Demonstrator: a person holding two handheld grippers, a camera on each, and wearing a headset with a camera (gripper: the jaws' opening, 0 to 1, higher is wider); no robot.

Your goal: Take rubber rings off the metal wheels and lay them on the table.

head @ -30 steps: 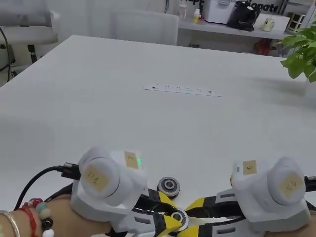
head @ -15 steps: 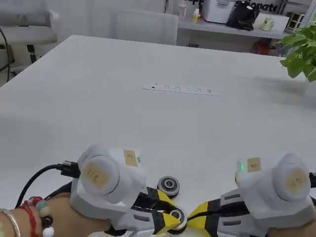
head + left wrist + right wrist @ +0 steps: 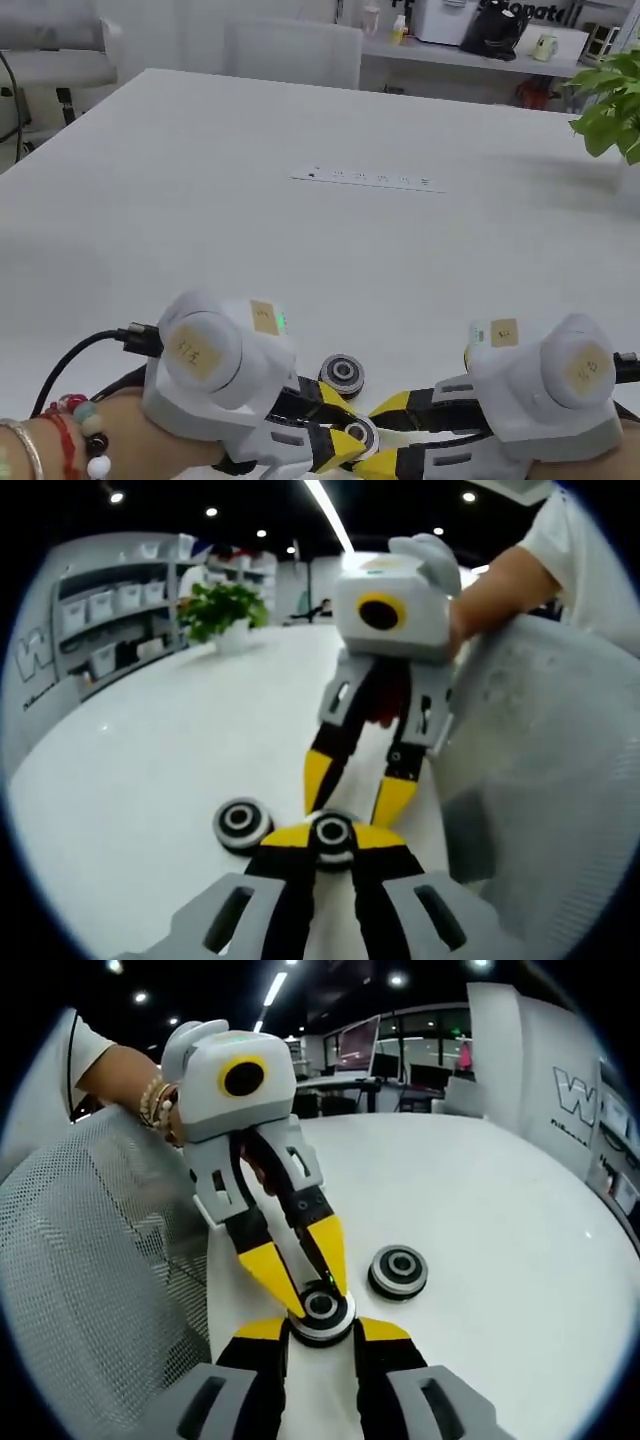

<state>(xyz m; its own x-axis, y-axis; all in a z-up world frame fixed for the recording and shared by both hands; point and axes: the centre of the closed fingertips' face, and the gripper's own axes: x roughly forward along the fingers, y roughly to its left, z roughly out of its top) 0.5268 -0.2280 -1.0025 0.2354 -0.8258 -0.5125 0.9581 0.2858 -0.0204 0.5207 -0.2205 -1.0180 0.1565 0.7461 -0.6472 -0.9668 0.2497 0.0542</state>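
Observation:
A small metal wheel (image 3: 358, 437) with a black rubber ring is held just above the white table (image 3: 300, 230), between both grippers. My left gripper (image 3: 330, 842) has its yellow tips close together, pinching the wheel's (image 3: 331, 830) black rim. My right gripper (image 3: 322, 1332) clasps the same wheel (image 3: 321, 1306) across its width, a tip on each side. From the right gripper view the left gripper (image 3: 318, 1290) reaches down onto the wheel from above. A second ringed wheel (image 3: 342, 373) lies flat on the table just beyond them.
A flat white power strip (image 3: 368, 181) lies mid-table. A green plant (image 3: 610, 110) stands at the far right edge. A white mesh chair back (image 3: 90, 1260) is close beside the grippers. Chairs and a shelf with appliances stand beyond the table.
Half a second ago the right gripper had drawn back to the right and lower; now it is back in, with its jaws around the wheel. The left gripper has stayed in place.

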